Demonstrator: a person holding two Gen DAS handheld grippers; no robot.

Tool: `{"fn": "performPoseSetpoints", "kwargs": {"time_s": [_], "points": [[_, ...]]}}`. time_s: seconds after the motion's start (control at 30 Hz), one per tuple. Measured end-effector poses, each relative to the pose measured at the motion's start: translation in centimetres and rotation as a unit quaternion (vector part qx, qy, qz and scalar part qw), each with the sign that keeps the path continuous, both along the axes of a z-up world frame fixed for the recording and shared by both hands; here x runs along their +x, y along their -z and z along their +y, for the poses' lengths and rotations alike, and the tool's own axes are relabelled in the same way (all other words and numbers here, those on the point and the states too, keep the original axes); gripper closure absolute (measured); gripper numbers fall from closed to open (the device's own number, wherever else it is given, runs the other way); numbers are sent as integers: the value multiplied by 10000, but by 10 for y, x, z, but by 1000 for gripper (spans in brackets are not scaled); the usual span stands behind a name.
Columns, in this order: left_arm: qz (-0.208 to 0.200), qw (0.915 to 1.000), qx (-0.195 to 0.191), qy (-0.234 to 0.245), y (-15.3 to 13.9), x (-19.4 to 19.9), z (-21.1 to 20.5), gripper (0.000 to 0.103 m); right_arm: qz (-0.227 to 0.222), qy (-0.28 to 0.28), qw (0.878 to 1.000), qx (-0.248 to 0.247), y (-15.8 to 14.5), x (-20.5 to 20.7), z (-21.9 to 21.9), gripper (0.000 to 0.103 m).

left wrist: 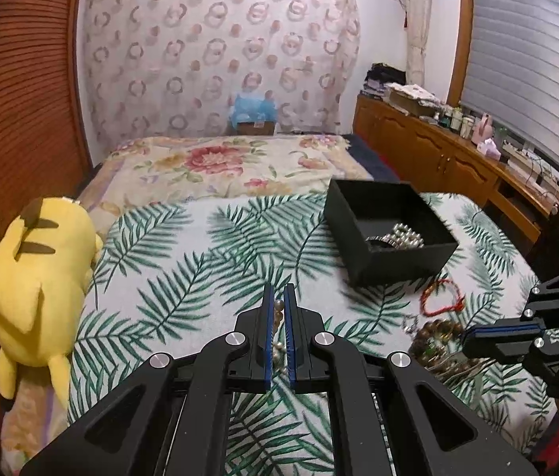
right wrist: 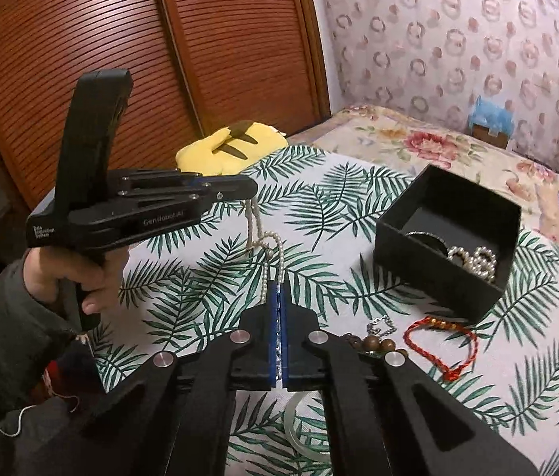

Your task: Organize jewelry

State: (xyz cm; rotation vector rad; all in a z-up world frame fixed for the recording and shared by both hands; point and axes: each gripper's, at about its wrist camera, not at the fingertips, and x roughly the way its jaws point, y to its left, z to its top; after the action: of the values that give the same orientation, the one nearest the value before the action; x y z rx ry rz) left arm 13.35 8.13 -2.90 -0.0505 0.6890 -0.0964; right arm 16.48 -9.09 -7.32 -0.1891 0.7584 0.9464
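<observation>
My left gripper (left wrist: 278, 297) is shut on a pearl necklace (left wrist: 278, 317), whose beads show between its blue pads. In the right wrist view the left gripper (right wrist: 249, 192) holds one end of the pearl necklace (right wrist: 267, 246) above the bed, and my right gripper (right wrist: 277, 289) is shut on the other end. An open black box (left wrist: 388, 234) lies on the leaf-print cover and holds a pearl bracelet (right wrist: 474, 260) and a dark ring-shaped piece. It also shows in the right wrist view (right wrist: 446, 250). My right gripper (left wrist: 474, 335) appears at the right of the left wrist view.
A red cord bracelet (right wrist: 442, 343), a wooden bead bracelet (right wrist: 378, 345) and a small silver chain (right wrist: 380, 325) lie near the box. A yellow plush toy (left wrist: 37, 293) lies at the bed's left edge. A wooden shutter wardrobe (right wrist: 160, 59) stands left, a low cabinet (left wrist: 438, 158) right.
</observation>
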Motion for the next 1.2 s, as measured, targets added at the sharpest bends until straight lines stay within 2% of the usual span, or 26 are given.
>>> {"fn": "performPoseSetpoints", "kwargs": {"time_s": [0.47, 0.8, 1.0, 1.2], "points": [[-587, 9978, -145, 256, -65, 6, -21, 99, -622, 488, 9969, 55, -49, 23, -34, 101], [-930, 9945, -49, 477, -111, 27, -47, 99, -1065, 985, 9894, 45, -78, 58, -55, 101], [-1058, 9932, 8, 493, -130, 39, -58, 99, -1120, 1342, 9845, -110, -70, 96, -54, 101], [-1207, 9914, 74, 501, -151, 55, -67, 99, -864, 1641, 9826, -122, -39, 133, -50, 101]]}}
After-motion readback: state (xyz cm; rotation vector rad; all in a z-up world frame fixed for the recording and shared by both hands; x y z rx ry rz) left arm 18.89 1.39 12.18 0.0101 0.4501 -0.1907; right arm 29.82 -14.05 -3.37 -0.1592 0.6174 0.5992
